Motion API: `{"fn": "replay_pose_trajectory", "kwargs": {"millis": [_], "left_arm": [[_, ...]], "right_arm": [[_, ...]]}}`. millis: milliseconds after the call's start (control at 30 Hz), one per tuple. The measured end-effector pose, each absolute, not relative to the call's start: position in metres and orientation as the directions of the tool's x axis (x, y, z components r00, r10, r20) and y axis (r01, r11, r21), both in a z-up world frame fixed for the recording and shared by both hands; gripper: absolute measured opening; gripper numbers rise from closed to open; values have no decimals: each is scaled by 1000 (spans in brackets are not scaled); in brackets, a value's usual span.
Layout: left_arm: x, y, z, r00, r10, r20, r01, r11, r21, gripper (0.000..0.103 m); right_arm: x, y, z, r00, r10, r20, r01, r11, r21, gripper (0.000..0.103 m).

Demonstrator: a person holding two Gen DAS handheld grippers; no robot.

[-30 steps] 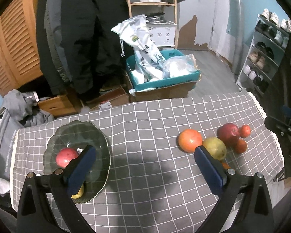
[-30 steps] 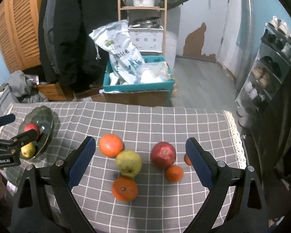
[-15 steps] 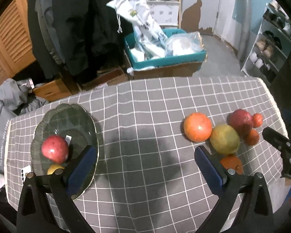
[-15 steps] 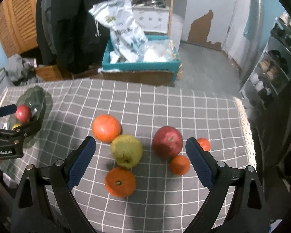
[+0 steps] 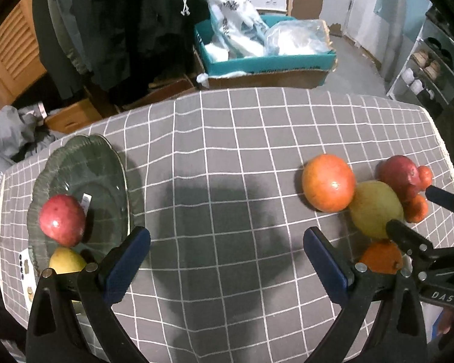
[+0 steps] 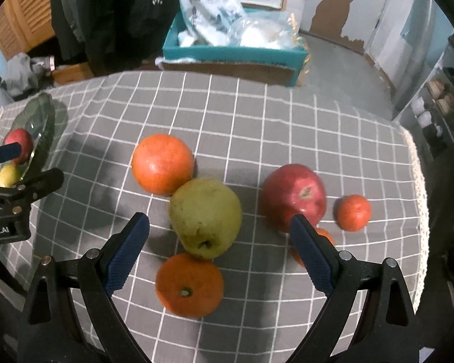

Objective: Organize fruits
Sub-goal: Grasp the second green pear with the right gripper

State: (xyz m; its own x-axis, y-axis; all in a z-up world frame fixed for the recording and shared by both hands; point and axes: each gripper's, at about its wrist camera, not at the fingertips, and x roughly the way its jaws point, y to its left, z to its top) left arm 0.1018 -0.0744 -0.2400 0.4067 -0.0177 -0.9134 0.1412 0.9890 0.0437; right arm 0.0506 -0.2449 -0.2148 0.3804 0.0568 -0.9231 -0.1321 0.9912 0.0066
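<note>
Both tools have come lower and nearer the desk over the last second, so the fruit looms larger in each view, and the right tool now sits just over the loose cluster.

At the left, the glass plate point(image 5: 75, 163) rests on the checked cloth point(image 5: 227, 139) and already holds a red apple point(image 5: 62, 220) and a yellow fruit point(image 5: 66, 261), partly hidden behind the left tool's finger. So two pieces look sorted. The left tool point(image 5: 227, 264) hovers with its jaws spread wide and nothing between them, over bare cloth between plate and cluster.

Further right, six fruits wait on the desk: a big orange point(image 6: 162, 168) touching a green pear point(image 6: 205, 217), a smaller orange point(image 6: 189, 286) touching or just short of the pear's near end, a second red apple point(image 6: 293, 195), a small tangerine point(image 6: 352, 212) just beside it, and another small orange fruit point(image 6: 324, 236) mostly hidden behind the right tool's finger. The right tool point(image 6: 219, 255) is also spread and empty, its fingers bracketing the pear and the smaller orange.

By my judgement the job is about a quarter done: six pieces still need carrying to the plate, and the pear seems the likeliest next pick. Whether all six will fit there, I cannot tell.
</note>
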Motion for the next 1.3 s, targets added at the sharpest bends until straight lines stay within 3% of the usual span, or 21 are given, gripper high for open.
{"fn": "replay_pose_trajectory", "kwargs": {"millis": [400, 633, 700, 1300], "left_arm": [[111, -70, -262, 362, -27, -932, 129, 991, 21, 102], [115, -71, -265, 353, -47, -935, 127, 992, -2, 102], [116, -73, -266, 350, -54, -935, 129, 992, -8, 102], [126, -122, -258, 356, -131, -925, 221, 974, -52, 102]], "right_arm": [[72, -238, -252, 320, 80, -944, -130, 991, 40, 92], [75, -239, -265, 279, 97, -955, -119, 991, 66, 79], [74, -241, -267, 277, 116, -954, -114, 990, 87, 69], [51, -296, -225, 409, 104, -906, 56, 989, 138, 69]]}}
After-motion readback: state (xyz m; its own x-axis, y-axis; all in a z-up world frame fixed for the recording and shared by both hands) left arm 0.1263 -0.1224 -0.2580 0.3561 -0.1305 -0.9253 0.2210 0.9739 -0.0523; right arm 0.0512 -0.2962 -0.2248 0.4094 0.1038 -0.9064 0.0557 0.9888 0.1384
